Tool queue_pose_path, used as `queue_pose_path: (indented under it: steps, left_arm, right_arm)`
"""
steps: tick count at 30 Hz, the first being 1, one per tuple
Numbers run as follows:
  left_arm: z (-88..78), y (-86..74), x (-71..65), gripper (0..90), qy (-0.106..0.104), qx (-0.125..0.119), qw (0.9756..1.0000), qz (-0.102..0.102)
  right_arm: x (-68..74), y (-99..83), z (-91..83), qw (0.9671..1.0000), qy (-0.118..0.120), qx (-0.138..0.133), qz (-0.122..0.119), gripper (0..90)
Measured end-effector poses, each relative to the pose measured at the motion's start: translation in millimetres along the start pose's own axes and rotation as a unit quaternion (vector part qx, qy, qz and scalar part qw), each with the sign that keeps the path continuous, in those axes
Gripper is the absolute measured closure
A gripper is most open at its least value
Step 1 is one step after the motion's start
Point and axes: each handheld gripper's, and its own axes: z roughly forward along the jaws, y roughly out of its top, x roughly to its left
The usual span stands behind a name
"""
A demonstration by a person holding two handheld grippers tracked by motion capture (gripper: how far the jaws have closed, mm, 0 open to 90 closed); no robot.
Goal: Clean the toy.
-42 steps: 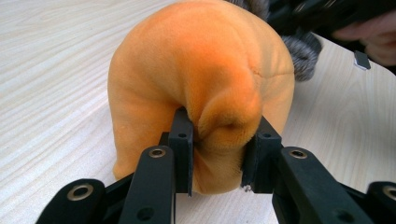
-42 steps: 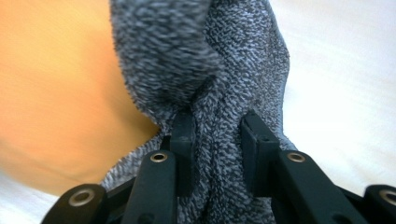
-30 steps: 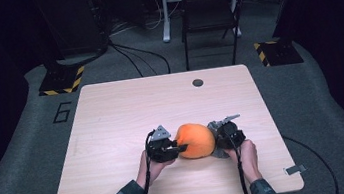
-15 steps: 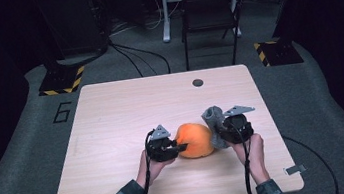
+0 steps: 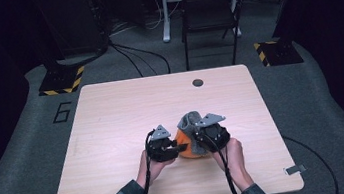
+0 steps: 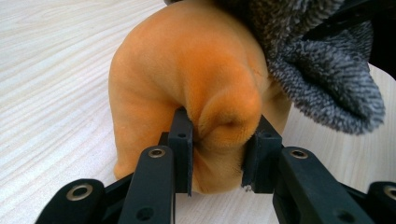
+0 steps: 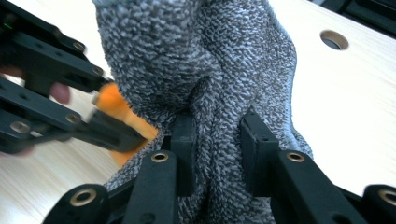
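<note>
Left gripper (image 6: 215, 154): clenched on a fold of the orange plush piece; both jaws press into the bulge from either side. In the high view it sits at the orange piece's left edge (image 5: 172, 149).
Right gripper (image 7: 215, 154): clamped on a gathered ridge of the grey fleece cloth, jaws sunk into the pile. In the high view it sits at the orange piece's right edge (image 5: 205, 140).
Orange plush piece (image 6: 187, 79): soft, rounded, short-napped; rests on the table between the two grippers, touching both (image 5: 184, 145).
Grey fleece cloth (image 7: 196, 60): nubby dark-and-light pile; draped over the top and right side of the orange piece, lifted above it at the right gripper (image 5: 189, 123); a lobe hangs over the orange piece's upper right in the left gripper view (image 6: 327, 79).
Table (image 5: 126, 113): light wood grain; the orange piece lies toward its near edge, right of centre.
Cable hole (image 5: 197, 82): round, dark, in the tabletop well beyond the orange piece, near the far edge.
Hands: left hand (image 5: 153, 166) and right hand (image 5: 233, 155) each grip a gripper, just behind the orange piece on the person's side.
Chair (image 5: 208, 6): dark, on the floor beyond the table, far from the orange piece.
</note>
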Motion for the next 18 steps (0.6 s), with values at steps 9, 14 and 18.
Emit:
queue_pose_path:
  steps: [9,14,18]
  left_arm:
    - [0.6,-0.4,0.2,68.5,-0.002,-0.003,0.9999,-0.010]
    - [0.5,0.0,0.6,68.5,-0.004,-0.001,0.9999,-0.010]
    - [0.6,0.0,1.2,68.5,-0.002,-0.003,1.0000,-0.008]
  right_arm:
    - [-29.9,-20.4,1.9,0.9988,-0.013,0.027,0.039,69.7]
    - [-46.1,-33.2,9.6,0.9965,-0.023,0.046,0.067,69.6]
    - [-59.1,-46.1,22.0,0.9933,-0.033,0.073,0.084,69.5]
